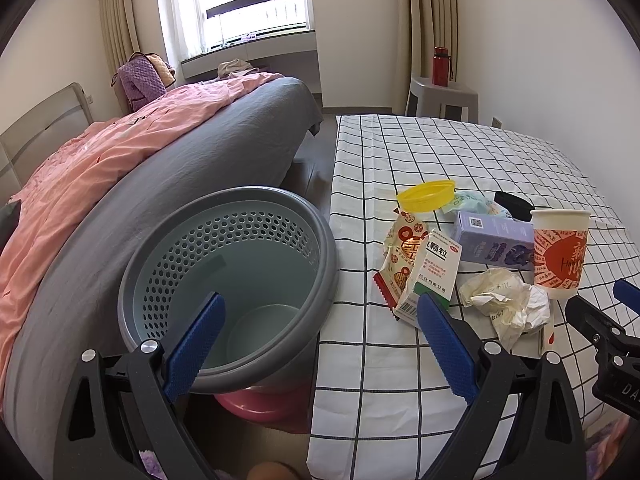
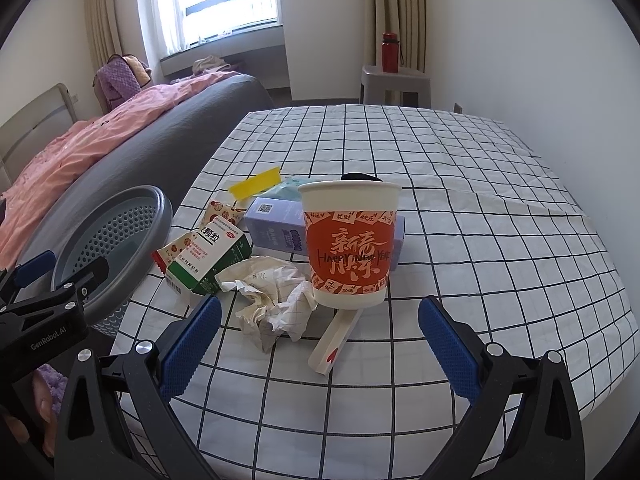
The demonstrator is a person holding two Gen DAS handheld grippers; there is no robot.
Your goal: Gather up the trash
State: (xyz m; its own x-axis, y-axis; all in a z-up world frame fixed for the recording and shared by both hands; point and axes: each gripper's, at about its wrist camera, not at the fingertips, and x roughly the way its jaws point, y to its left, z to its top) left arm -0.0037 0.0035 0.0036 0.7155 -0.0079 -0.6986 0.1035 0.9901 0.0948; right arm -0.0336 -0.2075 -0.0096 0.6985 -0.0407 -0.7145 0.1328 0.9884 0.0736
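Both claws gape empty, right claw (image 2: 320, 344) just short of the upright paper cup (image 2: 349, 242) on the tabletop (image 2: 480, 208), left claw (image 1: 316, 344) over the wastebasket (image 1: 228, 276); a hasty squeeze could topple the cup.

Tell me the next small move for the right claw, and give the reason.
Probably ease the right claw forward around the paper cup and close on it. The claw is open and empty, and the cup stands upright straight ahead between its fingers, nearest of the trash on the checked cloth. The bin sits open to the left, and the left claw is open too.
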